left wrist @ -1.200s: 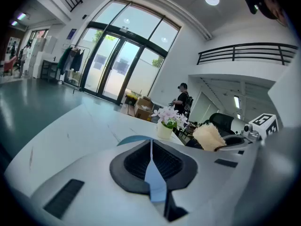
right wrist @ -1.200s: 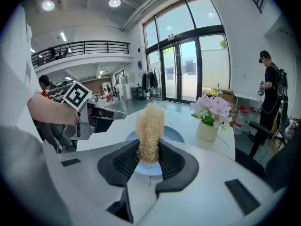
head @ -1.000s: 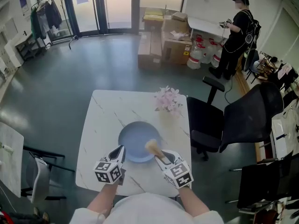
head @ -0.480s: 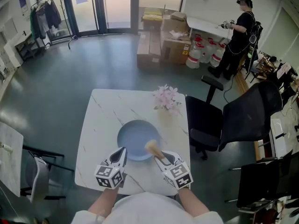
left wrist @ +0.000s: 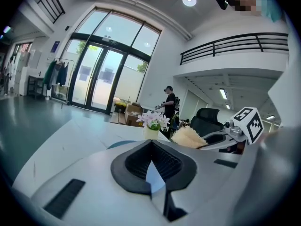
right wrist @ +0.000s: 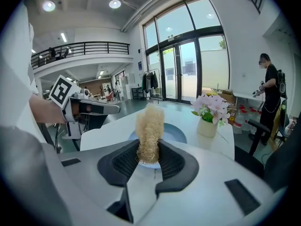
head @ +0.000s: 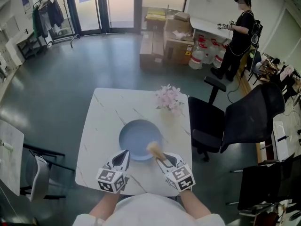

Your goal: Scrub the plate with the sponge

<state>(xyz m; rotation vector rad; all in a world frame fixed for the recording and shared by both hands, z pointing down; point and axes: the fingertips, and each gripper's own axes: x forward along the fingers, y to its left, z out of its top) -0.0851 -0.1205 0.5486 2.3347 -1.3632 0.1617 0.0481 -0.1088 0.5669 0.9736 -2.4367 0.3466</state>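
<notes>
Pale-blue plate (head: pixel 136 142) at the middle of the white marbled table (head: pixel 101 121), with a flower pot (head: pixel 168 100) beyond it. The right gripper (head: pixel 161 157) clamps the straw-coloured, fibrous sponge (head: pixel 154 149) between its jaws. The sponge's free end lies over the plate's near right rim, though contact cannot be confirmed. The left gripper (head: pixel 126 153) hovers just beside the near left rim, jaws together on nothing, not steadying the plate. Judged progress: the sponge is in hand and brought to the plate. Scrubbing appears confined to one edge at most, and most of the surface seems left to cover. No foam or dirt shows.
</notes>
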